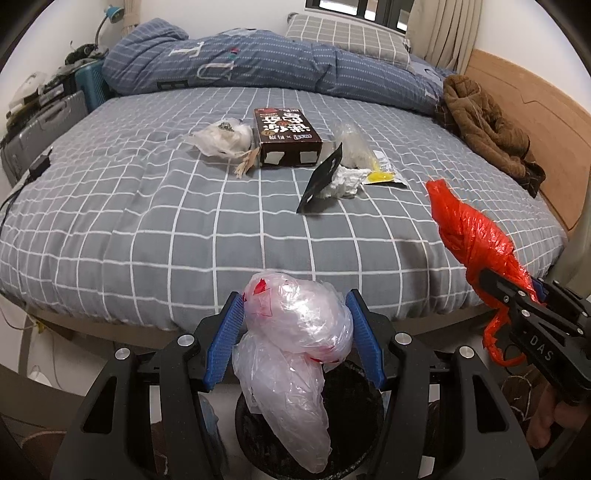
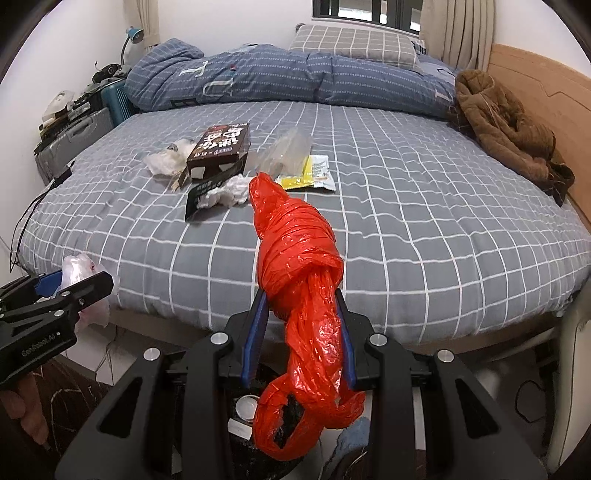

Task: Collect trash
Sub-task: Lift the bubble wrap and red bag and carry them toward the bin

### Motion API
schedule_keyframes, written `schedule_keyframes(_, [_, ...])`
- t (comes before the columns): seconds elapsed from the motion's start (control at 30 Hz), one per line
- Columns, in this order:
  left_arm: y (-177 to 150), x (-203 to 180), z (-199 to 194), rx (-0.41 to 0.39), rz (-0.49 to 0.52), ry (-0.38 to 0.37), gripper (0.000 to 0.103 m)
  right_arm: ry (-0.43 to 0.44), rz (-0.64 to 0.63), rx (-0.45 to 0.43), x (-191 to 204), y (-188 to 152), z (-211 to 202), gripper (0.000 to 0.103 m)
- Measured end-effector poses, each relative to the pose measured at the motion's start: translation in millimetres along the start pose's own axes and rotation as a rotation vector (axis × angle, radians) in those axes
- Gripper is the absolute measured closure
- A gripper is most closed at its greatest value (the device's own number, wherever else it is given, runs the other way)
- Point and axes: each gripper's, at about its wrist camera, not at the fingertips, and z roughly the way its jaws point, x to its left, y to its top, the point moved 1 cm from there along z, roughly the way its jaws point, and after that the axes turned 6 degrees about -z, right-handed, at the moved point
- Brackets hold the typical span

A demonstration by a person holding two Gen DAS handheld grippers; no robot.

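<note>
My left gripper (image 1: 295,306) is shut on a clear plastic bag (image 1: 291,354) that hangs over a black trash bin (image 1: 354,424) below the bed's front edge. My right gripper (image 2: 301,299) is shut on a knotted red plastic bag (image 2: 295,258), also held over the bin (image 2: 280,454); it shows at the right of the left wrist view (image 1: 472,236). On the bed lie a brown box (image 1: 286,134), a white bag (image 1: 221,138), a black packet (image 1: 321,179), crumpled tissue (image 1: 345,181), a clear wrapper (image 1: 351,142) and a yellow sachet (image 1: 382,177).
The grey checked bed (image 1: 147,221) fills the view, with a blue duvet (image 1: 258,59) and a pillow (image 1: 347,35) at the back. A brown garment (image 1: 487,129) lies by the wooden headboard (image 1: 535,122). Suitcases (image 1: 48,118) stand at the left.
</note>
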Motion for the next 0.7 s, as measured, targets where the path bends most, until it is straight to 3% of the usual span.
schedule_keyframes(0.37, [-24,3,-7,0.029,-0.018,0.002,0.046,0.011,0.009,0.038,4,-27,-9,0.07])
schedule_keyframes(0.7, [-61,6,-4,0.109,-0.046,0.011,0.046,0.021,0.019,0.117,10,-63,-6,0.07])
